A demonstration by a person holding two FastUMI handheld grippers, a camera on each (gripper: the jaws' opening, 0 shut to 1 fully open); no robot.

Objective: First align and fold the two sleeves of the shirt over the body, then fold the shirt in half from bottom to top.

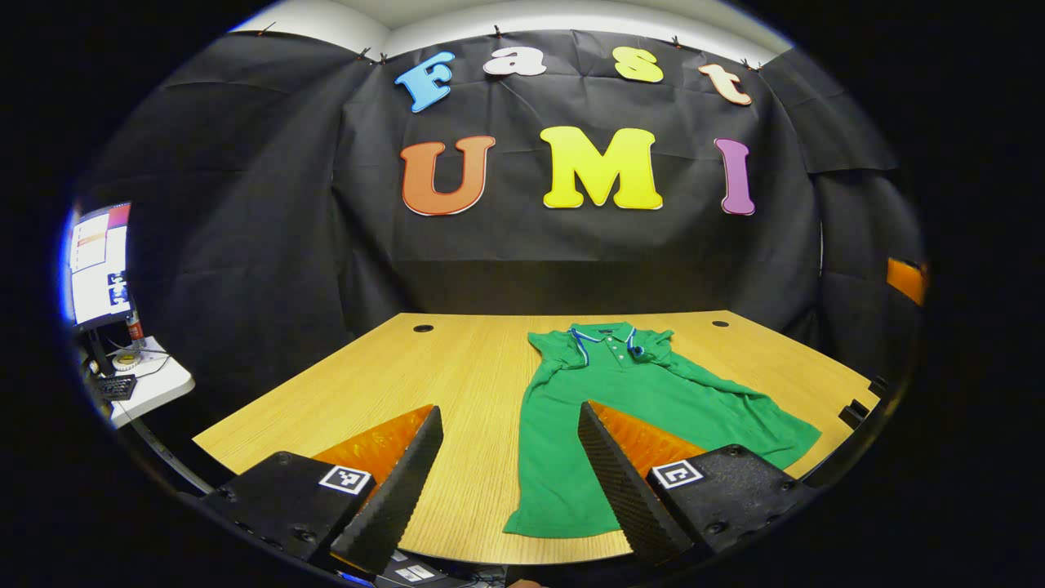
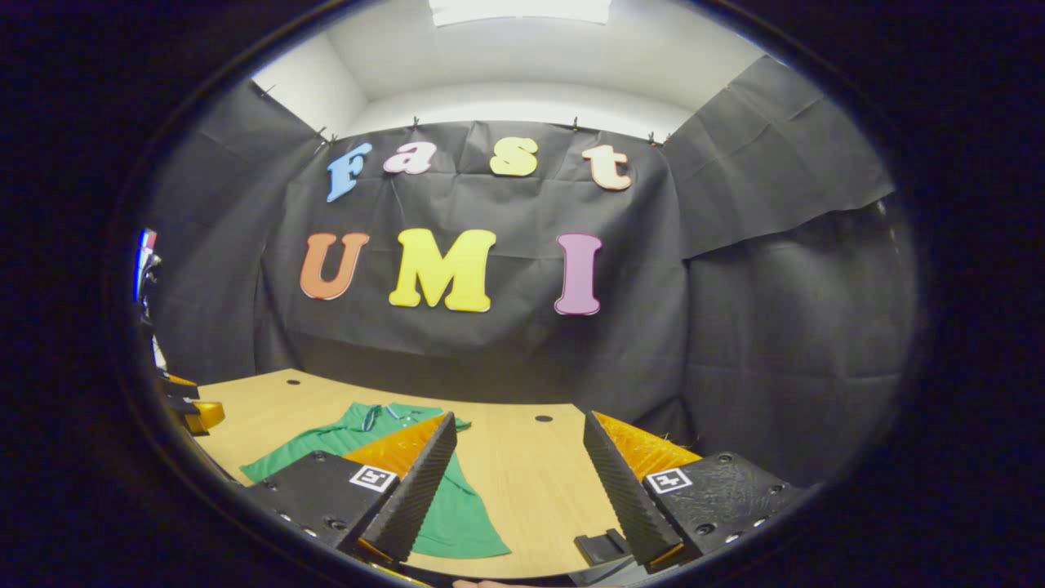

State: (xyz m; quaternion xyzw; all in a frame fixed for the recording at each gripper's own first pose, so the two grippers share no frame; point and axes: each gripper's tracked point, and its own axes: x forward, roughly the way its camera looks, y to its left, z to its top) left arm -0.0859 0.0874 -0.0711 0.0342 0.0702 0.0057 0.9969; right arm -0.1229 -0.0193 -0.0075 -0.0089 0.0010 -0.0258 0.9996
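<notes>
Wooden tabletop [image 1: 457, 367] is what both grippers hang over, light grain running away from the cameras, and nothing's been touched yet as far as I can judge.

Closest in, the left gripper [image 1: 510, 457] has its fingers spread wide with nothing between them, just bare wood and a strip of green. Its right-hand finger sits in front of the lower part of the green polo shirt [image 1: 629, 408], so the shirt is just ahead and a bit to the right of it. The right gripper [image 2: 518, 482] is gaping too, holding nothing, and from its view the shirt [image 2: 343, 445] lies ahead and off to its left, partly behind its left-hand finger.

My guess on why they're parked like this: one on each side of the hem end, both high and open, is a ready pose so each can drop on its own sleeve. The shirt lies flat, collar [image 1: 608, 333] at the far end and hem nearest, which suits a bottom-to-top fold later. Sleeves look unfolded, though the one on the right looks a bit bunched.

Further out, two cable holes [image 1: 423, 327] sit near the table's far edge. Past that is the black cloth wall [image 1: 245, 204], with a monitor [image 1: 100, 263] on a small white side table [image 1: 155, 384] way off to the left gripper's left.
</notes>
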